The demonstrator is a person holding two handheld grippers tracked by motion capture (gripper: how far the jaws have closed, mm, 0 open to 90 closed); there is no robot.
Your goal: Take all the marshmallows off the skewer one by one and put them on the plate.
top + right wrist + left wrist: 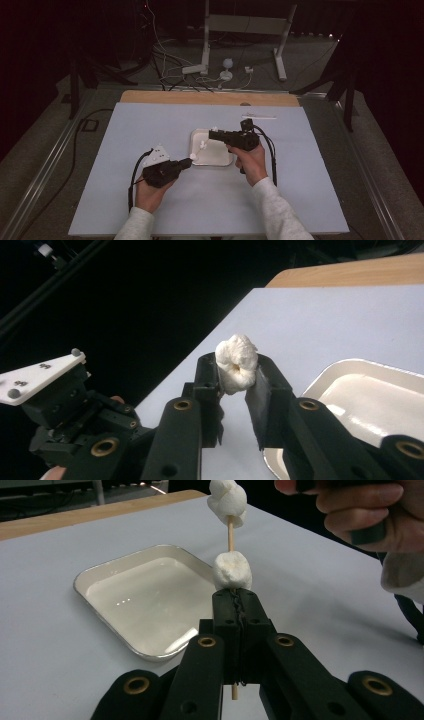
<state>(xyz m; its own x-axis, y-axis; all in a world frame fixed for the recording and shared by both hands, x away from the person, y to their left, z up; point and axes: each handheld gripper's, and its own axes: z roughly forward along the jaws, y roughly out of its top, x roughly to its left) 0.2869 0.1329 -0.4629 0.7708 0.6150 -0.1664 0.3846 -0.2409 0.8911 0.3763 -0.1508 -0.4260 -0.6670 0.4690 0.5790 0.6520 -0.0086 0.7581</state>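
Observation:
My left gripper [191, 159] [235, 597] is shut on a thin wooden skewer [230, 532] that stands up over the near left corner of a white tray [218, 156] [140, 595]. One marshmallow [232, 570] sits on the skewer right above the jaws. A second marshmallow [227, 500] [202, 145] is higher on the stick. My right gripper [213, 131] [238, 365] hovers over the tray's far side, shut on a third marshmallow [236, 359], squeezed between its pads with a dimple in its face.
The tray [370, 405] is empty and lies mid-table on a pale blue mat. A white stick [259, 117] lies on the mat beyond the right hand. The table's wooden back edge [210, 97] and floor cables are farther off.

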